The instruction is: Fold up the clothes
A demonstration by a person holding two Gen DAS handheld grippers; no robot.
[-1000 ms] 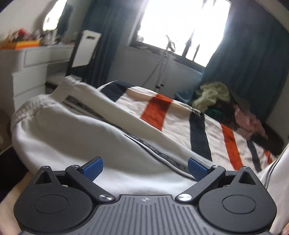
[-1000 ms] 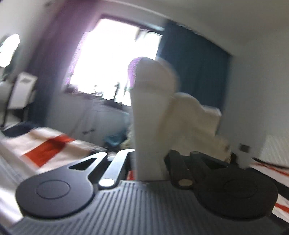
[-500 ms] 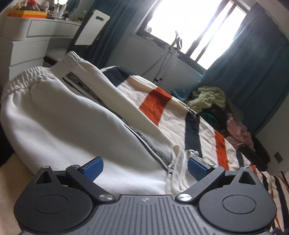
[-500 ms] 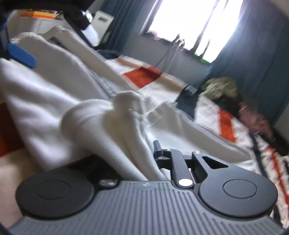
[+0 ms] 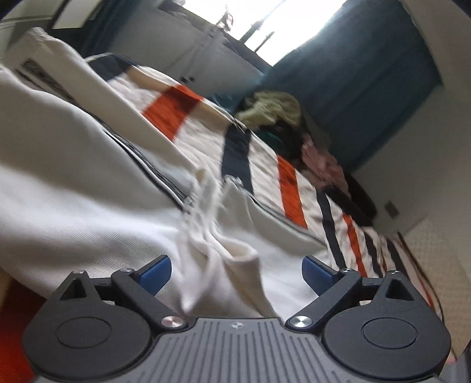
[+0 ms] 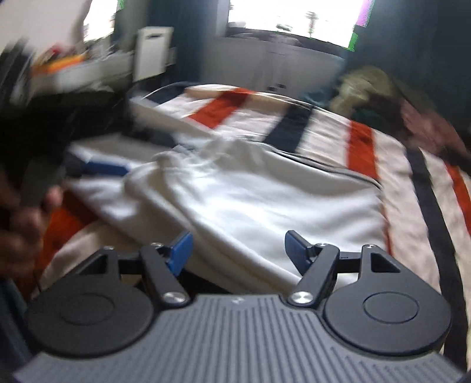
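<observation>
White trousers (image 5: 73, 206) lie lengthwise along bed — both hand-held grippers spread, right just opened, gripping nothing.

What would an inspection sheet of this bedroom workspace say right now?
Surface: bed with striped blanket, cream with orange and navy bands.
Job's things: white sweatpants lying across the blanket; a bunched fold sits between the left gripper's fingers, unpinched.
Clutter: heap of clothes at the far end of the bed.
Grippers: left gripper open; right gripper open, jaws just been opening, fabric under them, not clamped.
Cables: nothing seen.
Surroundings: bright window, dark blue curtains, white dresser.
</observation>
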